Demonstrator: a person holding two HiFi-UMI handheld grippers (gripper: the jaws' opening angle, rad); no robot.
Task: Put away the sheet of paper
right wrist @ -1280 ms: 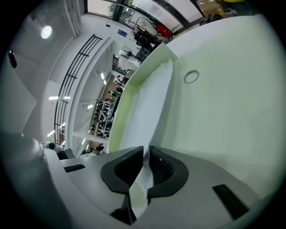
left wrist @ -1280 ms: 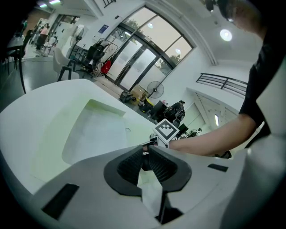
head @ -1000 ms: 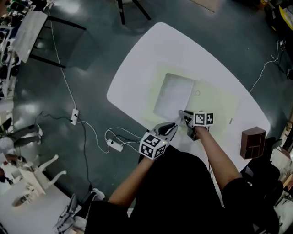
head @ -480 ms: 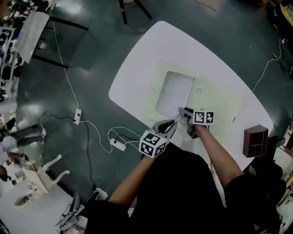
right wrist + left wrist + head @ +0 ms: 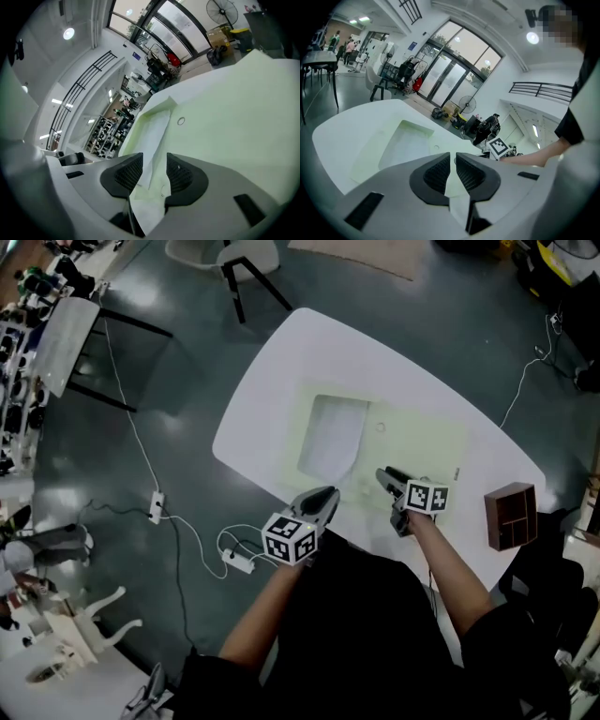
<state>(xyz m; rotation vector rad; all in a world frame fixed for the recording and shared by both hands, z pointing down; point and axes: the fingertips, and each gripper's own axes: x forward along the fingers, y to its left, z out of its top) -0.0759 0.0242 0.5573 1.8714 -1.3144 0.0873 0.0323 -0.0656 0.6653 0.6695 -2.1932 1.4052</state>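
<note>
A white sheet of paper lies in the left part of a pale green folder spread on the white table. My left gripper is at the folder's near edge. In the left gripper view its jaws are shut on a thin pale edge that runs down between the pads, with the sheet beyond. My right gripper hovers over the folder to the right of the sheet. Its jaws have just been opening; the pads press on nothing, and the sheet and folder show below.
A brown wooden box with compartments stands at the table's right edge. A small ring mark sits on the folder beside the sheet. A chair stands beyond the table. Cables and a power strip lie on the floor to the left.
My right gripper has let go at the sheet's near corner, opened its jaws, and moved up and to the right. The left gripper has lifted a little, still shut.
</note>
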